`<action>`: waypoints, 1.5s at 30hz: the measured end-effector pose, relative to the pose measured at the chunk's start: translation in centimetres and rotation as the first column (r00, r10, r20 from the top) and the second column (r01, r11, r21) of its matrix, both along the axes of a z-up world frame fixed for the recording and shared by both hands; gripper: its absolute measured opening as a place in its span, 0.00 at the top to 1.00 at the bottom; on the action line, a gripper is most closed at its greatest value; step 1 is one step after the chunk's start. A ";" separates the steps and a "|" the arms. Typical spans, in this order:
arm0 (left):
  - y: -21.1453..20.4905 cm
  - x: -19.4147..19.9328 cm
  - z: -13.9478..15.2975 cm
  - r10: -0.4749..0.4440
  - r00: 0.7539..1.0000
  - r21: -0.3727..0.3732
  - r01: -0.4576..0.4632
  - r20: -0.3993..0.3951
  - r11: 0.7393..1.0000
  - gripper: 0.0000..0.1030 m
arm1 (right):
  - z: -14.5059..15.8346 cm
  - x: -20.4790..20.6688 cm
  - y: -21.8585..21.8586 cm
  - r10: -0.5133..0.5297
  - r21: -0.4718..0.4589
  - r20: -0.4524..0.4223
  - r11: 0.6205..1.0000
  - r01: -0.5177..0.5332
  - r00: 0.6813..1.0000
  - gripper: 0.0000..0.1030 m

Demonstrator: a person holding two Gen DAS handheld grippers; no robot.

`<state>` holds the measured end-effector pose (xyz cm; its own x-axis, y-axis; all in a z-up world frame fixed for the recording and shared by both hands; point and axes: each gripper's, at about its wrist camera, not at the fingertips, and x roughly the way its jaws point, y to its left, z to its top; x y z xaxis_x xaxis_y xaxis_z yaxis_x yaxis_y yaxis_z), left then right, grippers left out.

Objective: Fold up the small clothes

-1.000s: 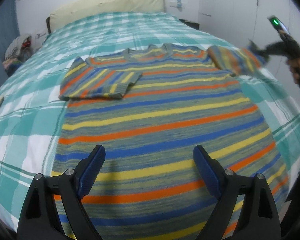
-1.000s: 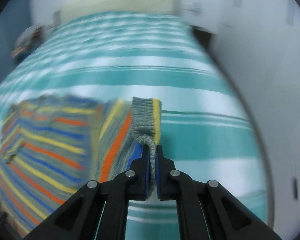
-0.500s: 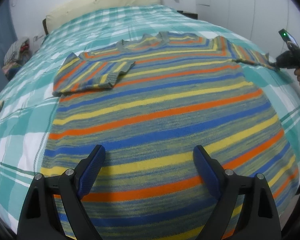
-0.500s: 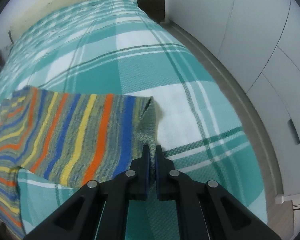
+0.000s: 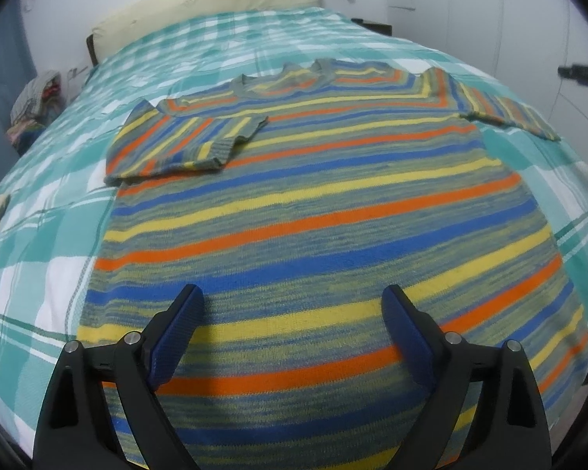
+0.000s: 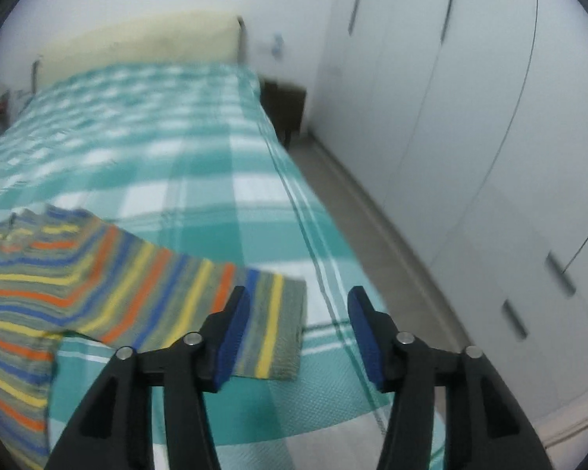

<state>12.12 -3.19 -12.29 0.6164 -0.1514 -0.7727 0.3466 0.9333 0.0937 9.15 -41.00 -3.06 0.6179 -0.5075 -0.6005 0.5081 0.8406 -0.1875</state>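
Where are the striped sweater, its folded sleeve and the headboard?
Striped sweater (image 5: 313,235), left wrist view, middle of its body.
Folded sleeve (image 5: 184,141), left wrist view, its middle.
Headboard (image 5: 215,0), left wrist view, cream front.

Sweater (image 5: 317,211) flat on bed (image 5: 39,274)

Striped knit sweater (image 5: 313,211) flat, one sleeve folded in

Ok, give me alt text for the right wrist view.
The open right gripper hovers above a striped sweater sleeve lying flat on a green checked bedspread, nothing between its jaws. White wardrobe doors stand to the right.
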 end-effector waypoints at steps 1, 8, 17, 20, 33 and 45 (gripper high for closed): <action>0.0 0.0 0.0 0.001 1.000 0.002 -0.001 0.001 1.000 0.09 | 0.7 -0.3 0.8 0.011 -0.017 0.016 1.000 -0.011 1.000 0.48; -0.2 -0.1 -0.2 0.007 1.000 0.010 -0.007 0.007 1.000 0.07 | 3.8 -2.1 4.5 0.057 -0.059 0.112 0.997 -0.050 0.992 0.44; -0.2 -0.1 -0.3 0.011 1.000 0.019 -0.011 0.013 1.000 0.07 | 4.7 -3.0 5.1 0.035 -0.123 0.145 0.992 -0.017 0.989 0.42; -0.2 -0.1 -0.3 0.011 1.000 0.019 -0.012 0.013 1.000 0.06 | 4.7 -2.9 5.0 0.032 -0.131 0.149 0.991 -0.013 0.988 0.42; 0.4 -0.3 0.9 0.016 0.999 -0.002 -0.016 -0.050 1.000 0.06 | 4.4 -2.7 5.5 0.046 -0.147 0.139 0.989 -0.025 0.989 0.41; 0.5 9.9 8.8 -0.195 0.981 0.162 0.193 -0.006 0.968 0.06 | 1.8 -0.9 7.9 0.192 -0.113 0.072 0.977 -0.183 0.979 0.38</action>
